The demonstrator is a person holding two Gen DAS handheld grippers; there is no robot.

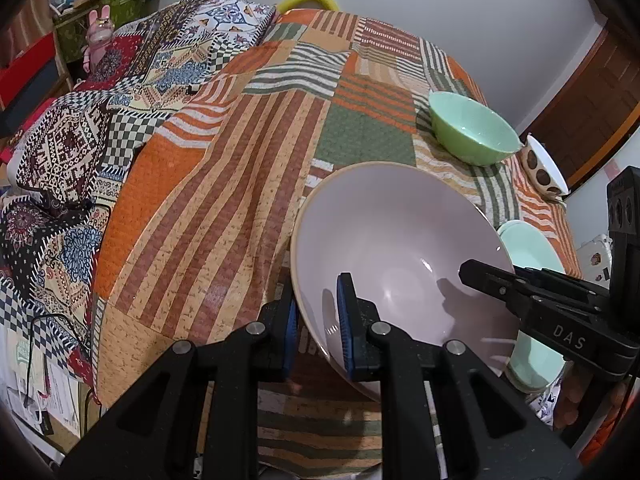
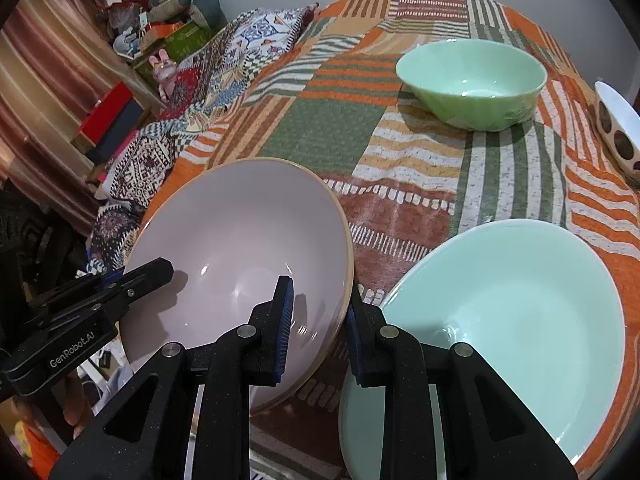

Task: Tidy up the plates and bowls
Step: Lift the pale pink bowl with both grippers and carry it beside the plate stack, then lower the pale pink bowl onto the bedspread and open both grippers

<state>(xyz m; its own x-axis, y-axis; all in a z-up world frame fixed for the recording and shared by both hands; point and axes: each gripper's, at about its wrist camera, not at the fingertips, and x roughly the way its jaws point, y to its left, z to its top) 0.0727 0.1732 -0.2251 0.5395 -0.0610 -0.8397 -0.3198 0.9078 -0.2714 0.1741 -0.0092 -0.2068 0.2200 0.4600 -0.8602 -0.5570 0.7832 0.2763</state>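
Note:
A large pale pink bowl [image 1: 400, 232] [image 2: 240, 224] with a tan rim is held between both grippers, just over the patchwork tablecloth. My left gripper [image 1: 318, 328] is shut on its left rim, one blue pad inside and one outside. On the opposite rim, my right gripper [image 2: 320, 332] is shut the same way. Each gripper shows in the other's view, across the bowl. A mint green plate [image 2: 520, 312] [image 1: 528, 248] lies right beside the bowl. Farther back stands a green bowl [image 2: 472, 80] [image 1: 474, 132]. A white bowl with brown spots [image 2: 616, 132] [image 1: 544, 168] sits at the table's right edge.
The round table [image 1: 224, 184] carries an orange, green and brown patchwork cloth. A second patterned cloth [image 1: 60, 152] drapes off its left side. Shelves with boxes and a pink toy rabbit [image 1: 98, 36] stand behind at the left. A person's hand [image 1: 568, 408] shows low at the right.

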